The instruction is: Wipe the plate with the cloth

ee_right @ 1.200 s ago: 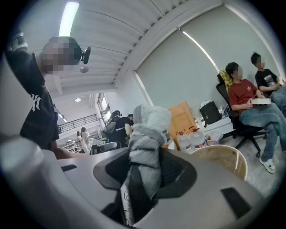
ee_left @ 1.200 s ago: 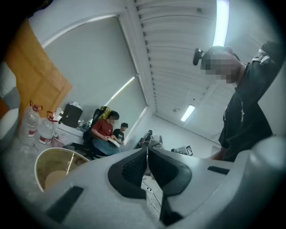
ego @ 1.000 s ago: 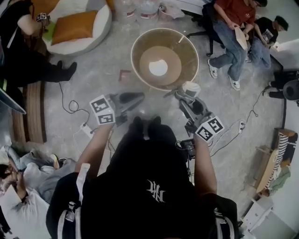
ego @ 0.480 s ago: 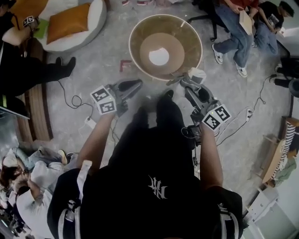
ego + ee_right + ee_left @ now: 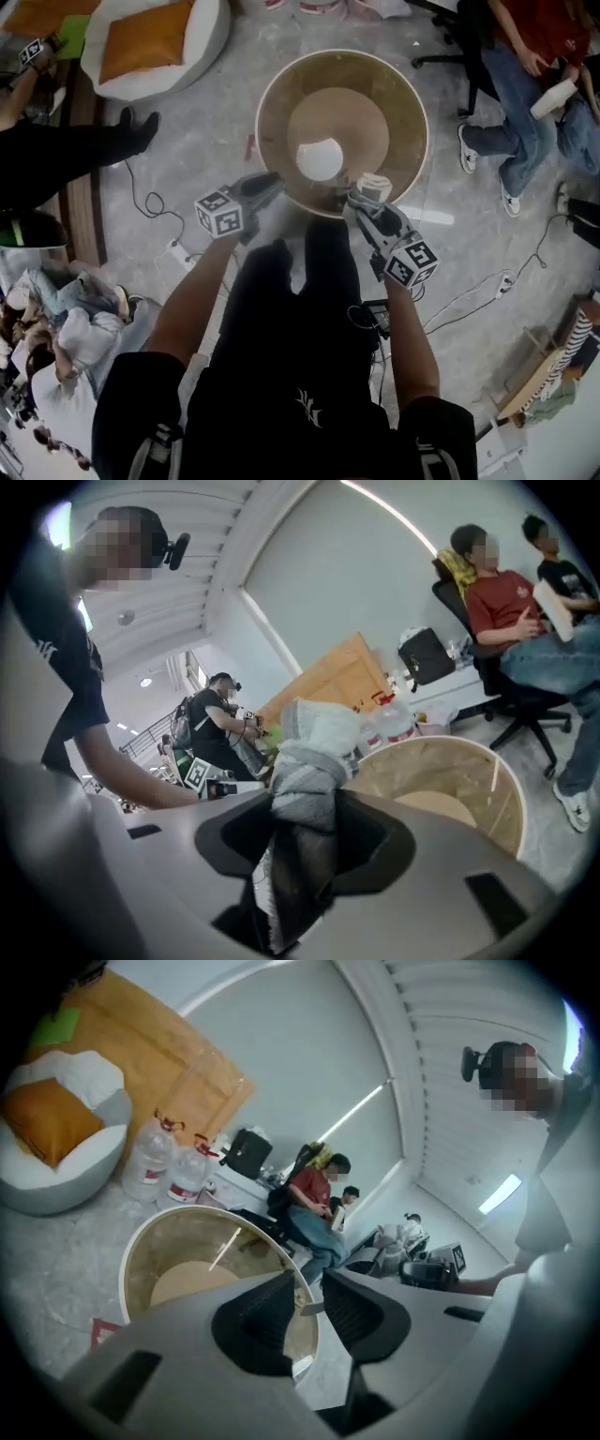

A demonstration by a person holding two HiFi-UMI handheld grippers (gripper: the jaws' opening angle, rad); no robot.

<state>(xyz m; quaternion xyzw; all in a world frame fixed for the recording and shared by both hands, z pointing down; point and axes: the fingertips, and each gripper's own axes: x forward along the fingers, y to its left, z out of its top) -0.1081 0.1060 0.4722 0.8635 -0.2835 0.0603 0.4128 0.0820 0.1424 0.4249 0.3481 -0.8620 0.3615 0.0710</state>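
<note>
The plate [image 5: 320, 157], white and round, lies on the flat tan bottom of a wide round tub [image 5: 274, 98], left of centre and toward the near side. A bare ring of tan bottom is left all round it. The sloping wall of the tub rises outside that, closest to the plate at the near-left. Nothing is touching the plate.

The cloth [image 5: 373, 186] is held just inside the near rim, to the right of the plate, near it but apart from it. The cloth is clenched by the right gripper [image 5: 361, 199], which reaches in over the near rim. In the right gripper view the jaws of the right gripper [image 5: 305, 803] are pressed against both sides of the grey and white cloth [image 5: 309, 752]. A bunched end stands above them and a darker tail hangs below.

The left gripper [image 5: 265, 181] is held at the tub's near-left rim. In its own view the jaws of the left gripper [image 5: 307, 1288] are seen a narrow gap apart with nothing held between them, and the rim is seen beyond the gap.

Grey floor [image 5: 202, 131] lies open to the left of the tub. A cushioned seat [image 5: 155, 42] stands well apart at the upper left. A seated person's shoes [image 5: 492, 178] are seen on the floor to the right of the tub, apart from its rim.
</note>
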